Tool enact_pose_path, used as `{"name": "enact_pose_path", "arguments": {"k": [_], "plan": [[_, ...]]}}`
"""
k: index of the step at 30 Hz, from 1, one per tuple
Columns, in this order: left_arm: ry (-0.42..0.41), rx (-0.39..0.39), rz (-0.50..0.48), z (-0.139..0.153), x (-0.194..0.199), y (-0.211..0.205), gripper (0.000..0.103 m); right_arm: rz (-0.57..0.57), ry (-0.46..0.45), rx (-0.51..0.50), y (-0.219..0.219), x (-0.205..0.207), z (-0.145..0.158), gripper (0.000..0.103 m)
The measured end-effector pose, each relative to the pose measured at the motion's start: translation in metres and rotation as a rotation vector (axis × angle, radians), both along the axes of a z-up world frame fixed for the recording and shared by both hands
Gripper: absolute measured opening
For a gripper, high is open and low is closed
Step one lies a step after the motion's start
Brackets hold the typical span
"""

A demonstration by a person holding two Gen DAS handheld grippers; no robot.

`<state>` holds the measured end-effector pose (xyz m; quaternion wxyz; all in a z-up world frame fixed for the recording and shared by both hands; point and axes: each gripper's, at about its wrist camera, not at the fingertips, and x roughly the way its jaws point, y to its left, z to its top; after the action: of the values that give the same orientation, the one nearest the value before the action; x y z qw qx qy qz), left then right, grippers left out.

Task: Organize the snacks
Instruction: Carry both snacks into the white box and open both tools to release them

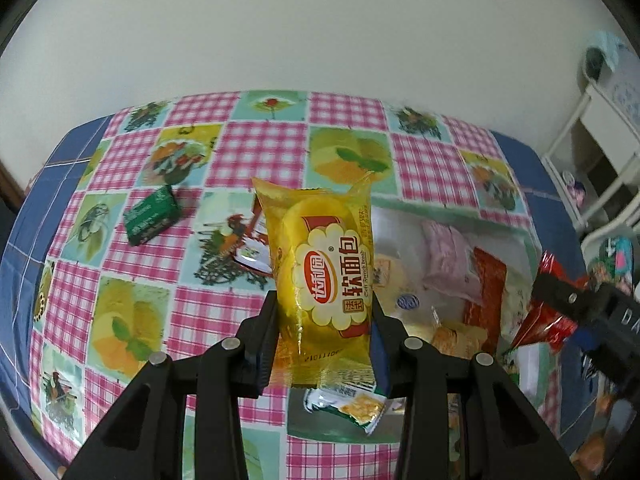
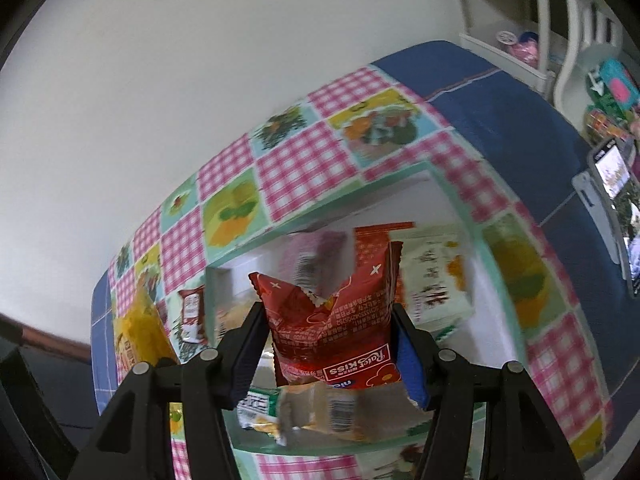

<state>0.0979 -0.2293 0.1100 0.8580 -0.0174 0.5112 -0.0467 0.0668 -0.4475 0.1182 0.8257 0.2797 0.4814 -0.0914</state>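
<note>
My left gripper [image 1: 325, 312] is shut on a yellow soft-bread packet [image 1: 324, 280] and holds it above the table, left of a white tray [image 1: 516, 240] with a green rim that holds several snack packets. My right gripper [image 2: 328, 316] is shut on a red snack packet [image 2: 336, 328] and holds it over that tray [image 2: 452, 196]. The right gripper with its red packet [image 1: 544, 320] shows at the right of the left wrist view. The yellow packet [image 2: 136, 332] shows at the left of the right wrist view.
A green box [image 1: 152, 216] and a red-and-white sachet [image 1: 252, 256] lie on the chequered tablecloth [image 1: 260, 148] left of the tray. A green-and-yellow packet [image 1: 352, 404] lies under my left gripper. A white shelf [image 1: 592, 152] stands to the right, and a phone on a stand [image 2: 608, 184].
</note>
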Motion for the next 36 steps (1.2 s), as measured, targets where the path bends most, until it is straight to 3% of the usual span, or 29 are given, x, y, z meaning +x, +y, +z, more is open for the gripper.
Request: {"name": "enact_pose_path", "arguments": {"k": [11,36], "plan": [[0.099,0.016,-0.039,-0.037,0.003,-0.017,0.041,-0.027,0.047,0.026,-0.015,0.005,-0.030,0.064],[0.083,-0.040,-0.073,-0.060,0.034,-0.031,0.041,0.002,0.070,-0.060,-0.004,0.030,-0.051,0.064]]}}
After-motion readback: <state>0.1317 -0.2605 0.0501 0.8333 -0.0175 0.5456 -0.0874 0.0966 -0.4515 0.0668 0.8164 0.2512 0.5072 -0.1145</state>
